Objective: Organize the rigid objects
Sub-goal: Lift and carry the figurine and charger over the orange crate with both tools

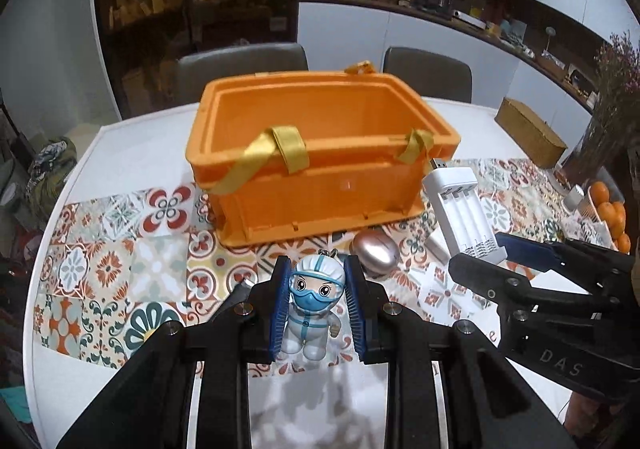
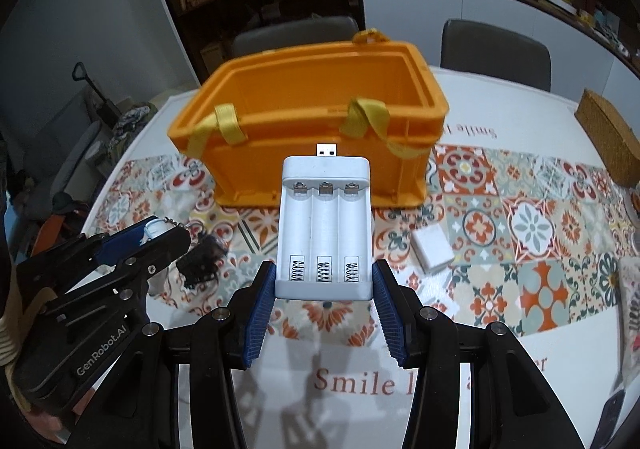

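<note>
Carrying step — the left gripper (image 1: 316,289) clamps a small white-suited plastic figurine (image 1: 314,305), the right gripper (image 2: 324,289) a white plastic battery charger (image 2: 326,225) — next, release both inside the open orange foam box (image 1: 320,137).

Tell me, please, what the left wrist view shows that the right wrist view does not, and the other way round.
Only the left wrist view shows the front of the figurine clamped in the left gripper, a rose-gold egg-shaped object, and oranges.

Only the right wrist view shows the charger's three empty slots from above, held in the right gripper, and a small black object on the mat.

Both show the orange box, the white battery charger and the tiled mat.
</note>
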`<move>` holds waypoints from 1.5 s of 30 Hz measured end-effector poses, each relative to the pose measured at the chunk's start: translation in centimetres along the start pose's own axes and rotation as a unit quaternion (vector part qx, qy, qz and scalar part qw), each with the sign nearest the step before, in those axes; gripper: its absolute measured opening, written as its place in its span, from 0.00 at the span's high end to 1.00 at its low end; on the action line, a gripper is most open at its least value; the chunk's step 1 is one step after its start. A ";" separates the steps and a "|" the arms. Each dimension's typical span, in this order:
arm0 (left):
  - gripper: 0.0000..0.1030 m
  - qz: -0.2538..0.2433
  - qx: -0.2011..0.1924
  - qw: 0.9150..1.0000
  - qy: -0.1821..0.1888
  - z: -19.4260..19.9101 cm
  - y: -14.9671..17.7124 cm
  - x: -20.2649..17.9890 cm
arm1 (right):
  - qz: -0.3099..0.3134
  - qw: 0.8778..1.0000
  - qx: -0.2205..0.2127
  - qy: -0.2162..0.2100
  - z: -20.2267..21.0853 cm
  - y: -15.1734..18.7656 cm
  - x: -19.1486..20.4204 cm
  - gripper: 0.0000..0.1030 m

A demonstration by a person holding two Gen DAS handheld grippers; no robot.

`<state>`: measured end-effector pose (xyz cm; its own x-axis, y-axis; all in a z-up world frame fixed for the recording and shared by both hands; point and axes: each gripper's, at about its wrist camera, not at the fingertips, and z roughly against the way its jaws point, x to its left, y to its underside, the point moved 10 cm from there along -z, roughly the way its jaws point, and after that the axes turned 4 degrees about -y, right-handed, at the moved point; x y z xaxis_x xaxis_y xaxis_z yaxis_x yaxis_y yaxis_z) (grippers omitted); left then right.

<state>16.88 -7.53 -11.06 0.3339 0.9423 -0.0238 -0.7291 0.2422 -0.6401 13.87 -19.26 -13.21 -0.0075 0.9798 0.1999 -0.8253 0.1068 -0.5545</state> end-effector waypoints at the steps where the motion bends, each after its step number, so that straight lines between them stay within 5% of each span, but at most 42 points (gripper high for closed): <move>1: 0.73 0.000 -0.002 1.000 0.001 0.2 -0.3 0.0 | 0.001 1.000 -0.004 -0.001 0.1 -0.3 0.1 0.53; 26: 0.73 -0.018 -0.066 0.998 -0.006 2.0 -9.1 0.7 | -0.001 0.998 -0.056 -0.010 1.2 -7.9 0.9 0.53; 45: 0.73 -0.018 -0.085 0.996 -0.018 1.2 -15.5 1.9 | 0.015 0.998 -0.053 0.007 0.5 -14.7 1.3 0.53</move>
<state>28.08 -9.26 -0.29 0.3346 0.9420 0.0279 -0.6033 0.2368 -0.7615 25.72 -19.61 -4.40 -0.0236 0.9851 0.1705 -0.7599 0.0931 -0.6433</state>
